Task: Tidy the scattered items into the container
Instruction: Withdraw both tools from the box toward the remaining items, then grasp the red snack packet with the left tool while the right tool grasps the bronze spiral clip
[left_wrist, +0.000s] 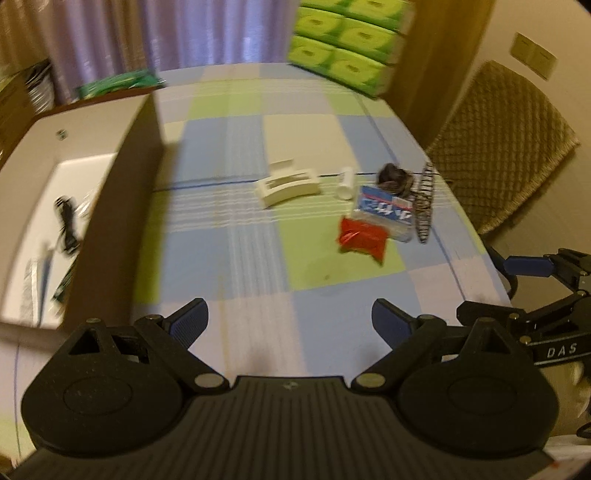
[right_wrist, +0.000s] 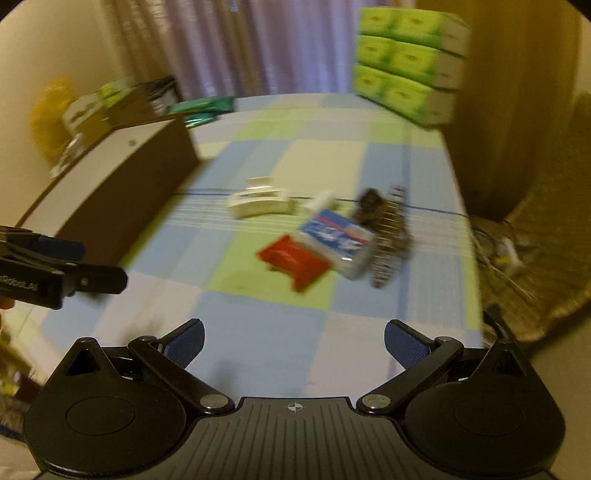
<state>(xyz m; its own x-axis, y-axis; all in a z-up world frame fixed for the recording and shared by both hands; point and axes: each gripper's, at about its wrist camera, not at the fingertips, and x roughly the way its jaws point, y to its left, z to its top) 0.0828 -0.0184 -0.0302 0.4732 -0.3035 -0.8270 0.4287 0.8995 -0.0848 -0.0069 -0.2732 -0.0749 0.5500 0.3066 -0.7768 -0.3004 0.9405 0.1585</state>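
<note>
- We hold the left gripper (left_wrist: 290, 319) low over the near edge of the checked tablecloth (left_wrist: 258, 258), jaws spread wide, nothing between the blue pads.
- Right gripper (right_wrist: 293, 341) likewise over the near edge, jaws wide apart and empty. Our right-wrist view is motion-blurred.
- Cardboard box (left_wrist: 122, 192) stands along the tablecloth's left edge, open top; a black cable (left_wrist: 66, 225) and some flat packets, too blurred to name, lie inside.
- Scattered items sit toward the right edge, well apart from the box.
- White plastic holder (left_wrist: 288, 184) near the middle, alone; white tube (left_wrist: 346, 183) just beside it on the right.
- Blue-and-white packet (left_wrist: 384, 212) lies next to the tube; red packet (left_wrist: 364, 238) touches its near left corner.
- Dark bundle (left_wrist: 395, 177) sits behind the blue-and-white packet; striped strip (left_wrist: 424, 206) runs along its right side, close to the right edge.
- Green cartons (left_wrist: 347, 44) are stacked at the far right corner.
- Woven chair back (left_wrist: 502, 144) stands beyond the right edge.
</note>
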